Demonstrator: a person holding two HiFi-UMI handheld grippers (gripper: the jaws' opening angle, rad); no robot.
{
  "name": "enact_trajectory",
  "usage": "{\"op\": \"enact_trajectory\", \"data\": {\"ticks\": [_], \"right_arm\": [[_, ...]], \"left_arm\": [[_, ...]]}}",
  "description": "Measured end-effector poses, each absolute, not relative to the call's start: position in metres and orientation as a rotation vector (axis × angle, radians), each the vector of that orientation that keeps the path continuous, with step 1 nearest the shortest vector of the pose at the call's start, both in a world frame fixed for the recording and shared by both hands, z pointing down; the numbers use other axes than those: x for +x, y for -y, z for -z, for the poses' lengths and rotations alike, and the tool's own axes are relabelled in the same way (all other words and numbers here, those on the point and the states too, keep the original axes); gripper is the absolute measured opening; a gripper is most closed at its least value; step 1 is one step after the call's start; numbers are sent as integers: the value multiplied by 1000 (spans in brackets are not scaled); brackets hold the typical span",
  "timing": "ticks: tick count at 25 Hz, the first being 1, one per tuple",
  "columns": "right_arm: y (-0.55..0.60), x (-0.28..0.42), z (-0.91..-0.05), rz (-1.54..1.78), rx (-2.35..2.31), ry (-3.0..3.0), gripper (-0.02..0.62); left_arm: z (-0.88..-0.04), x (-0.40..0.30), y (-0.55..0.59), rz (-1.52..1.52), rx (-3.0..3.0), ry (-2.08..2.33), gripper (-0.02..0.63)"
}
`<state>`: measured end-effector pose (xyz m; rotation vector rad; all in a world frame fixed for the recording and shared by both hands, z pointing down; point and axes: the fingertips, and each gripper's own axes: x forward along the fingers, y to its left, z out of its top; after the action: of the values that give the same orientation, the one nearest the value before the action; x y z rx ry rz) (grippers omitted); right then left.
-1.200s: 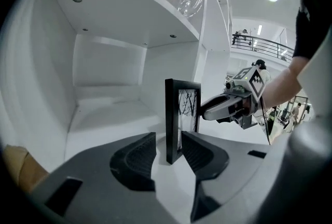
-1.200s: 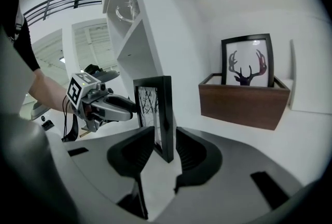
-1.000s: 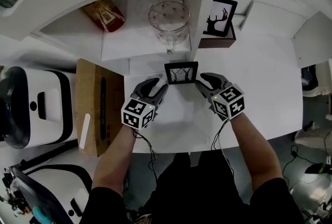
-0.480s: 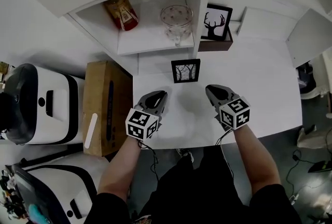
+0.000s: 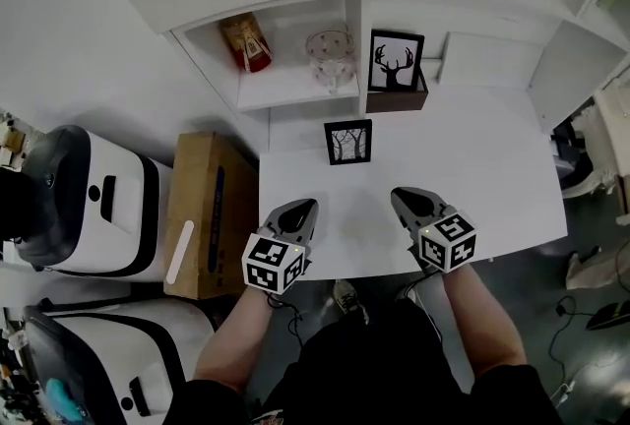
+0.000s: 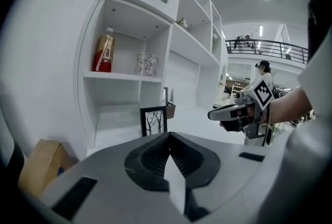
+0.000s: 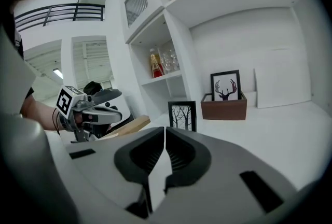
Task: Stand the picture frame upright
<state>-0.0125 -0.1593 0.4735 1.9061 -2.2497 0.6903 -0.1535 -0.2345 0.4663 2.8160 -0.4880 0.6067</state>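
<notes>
The small black picture frame (image 5: 348, 142) with a bare-tree print stands upright on the white table (image 5: 472, 177), close to the shelf unit. It also shows ahead in the left gripper view (image 6: 153, 121) and the right gripper view (image 7: 182, 115). My left gripper (image 5: 303, 207) is shut and empty near the table's front edge, well short of the frame. My right gripper (image 5: 402, 197) sits level with it on the right. Its jaws are closing, only a slit apart, with nothing between them.
A deer picture (image 5: 396, 62) stands in a brown box (image 5: 397, 101) behind the frame. The shelf holds a glass mug (image 5: 330, 54) and a red bottle (image 5: 246, 41). A cardboard box (image 5: 207, 212) and a white machine (image 5: 89, 207) stand left of the table.
Both grippers have let go of the frame, drawn back toward the table's front edge and closed. The frame stays standing alone.
</notes>
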Motion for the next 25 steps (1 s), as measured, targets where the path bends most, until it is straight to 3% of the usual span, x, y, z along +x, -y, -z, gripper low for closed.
{"op": "enact_trajectory", "data": {"ticks": [25], "right_arm": [[-45, -15, -411, -622, 1762, 2420, 5]], "left_arm": [[-423, -129, -13, -469, 2680, 666, 5]]}}
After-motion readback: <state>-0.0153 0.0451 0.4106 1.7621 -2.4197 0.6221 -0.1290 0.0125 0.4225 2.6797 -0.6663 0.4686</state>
